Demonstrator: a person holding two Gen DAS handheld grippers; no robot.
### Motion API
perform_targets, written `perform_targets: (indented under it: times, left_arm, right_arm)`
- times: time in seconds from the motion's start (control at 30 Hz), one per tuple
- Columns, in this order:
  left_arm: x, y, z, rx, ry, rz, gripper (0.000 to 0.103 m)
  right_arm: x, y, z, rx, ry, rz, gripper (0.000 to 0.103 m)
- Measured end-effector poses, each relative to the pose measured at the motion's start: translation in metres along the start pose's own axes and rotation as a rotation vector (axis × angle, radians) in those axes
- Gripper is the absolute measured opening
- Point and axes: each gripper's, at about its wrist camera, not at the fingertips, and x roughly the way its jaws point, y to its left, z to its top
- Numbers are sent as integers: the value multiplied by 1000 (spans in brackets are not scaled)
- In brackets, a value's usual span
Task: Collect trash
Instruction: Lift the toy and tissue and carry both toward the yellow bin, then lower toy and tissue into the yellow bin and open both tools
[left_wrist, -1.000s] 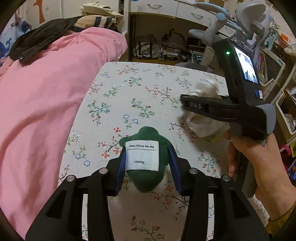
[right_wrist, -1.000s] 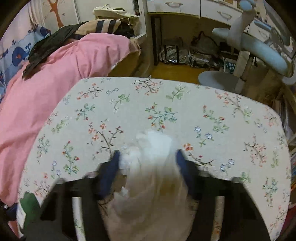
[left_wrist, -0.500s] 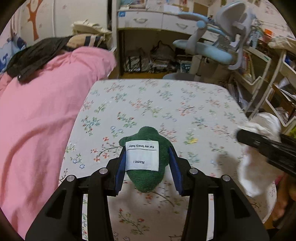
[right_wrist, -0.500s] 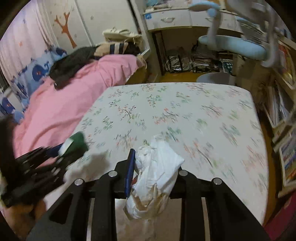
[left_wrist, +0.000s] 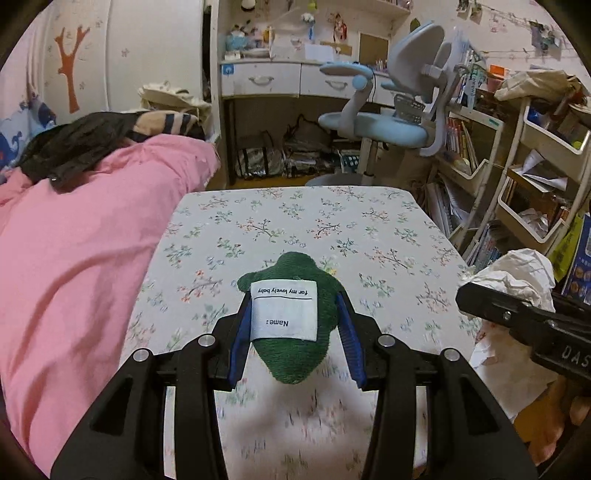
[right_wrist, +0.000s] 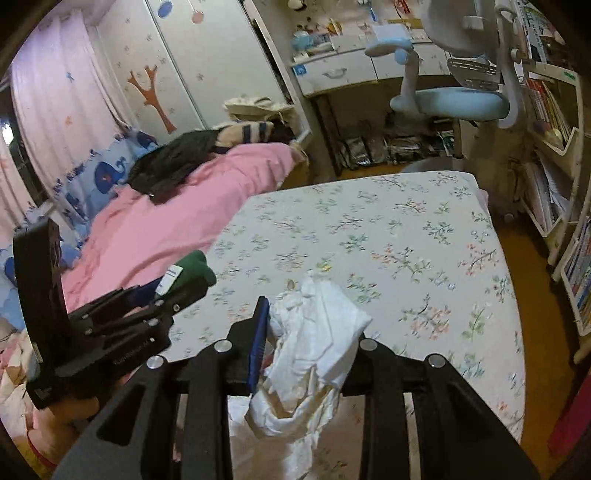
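both pieces are off the flowered bed (left_wrist: 295, 221): left gripper (left_wrist: 293, 328) clamps the green plush (left_wrist: 295, 354), right gripper (right_wrist: 310, 343), jaws easing apart, carries crumpled tissue (right_wrist: 314, 339); binning remains.

Crumpled white tissue (right_wrist: 314, 343) hanging limp above the floral bedsheet, green plush toy (left_wrist: 291, 332) with white name label

Warm, dimmish indoor light with no lamp in view, heavy fisheye bending and black vignette at both views' corners, motion blur smearing the floral bedsheet (left_wrist: 325, 435) along the bottom edges, soft shadows under the gear, centres reasonably sharp.
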Motion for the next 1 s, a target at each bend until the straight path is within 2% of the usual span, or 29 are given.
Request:
perform_targets:
  times: [0.07, 0.17, 0.3, 0.67, 1.0]
  left_arm:
    - [-8, 2, -13, -27, 19, -1, 42]
    - [-16, -1, -31, -25, 46, 10, 42]
    - [-32, -3, -44, -31, 43, 10, 42]
    - [-70, 3, -88, -51, 82, 14, 42]
    - [-111, 1, -120, -105, 108, 10, 42]
  right_arm:
    - [-6, -1, -8, 15, -5, 16, 32]
    - [-10, -3, -15, 13, -9, -8, 32]
    - [-15, -1, -21, 18, -19, 3, 32]
    - [-14, 29, -74, 0, 75, 59, 33]
    - [-25, 38, -118, 22, 141, 79, 33]
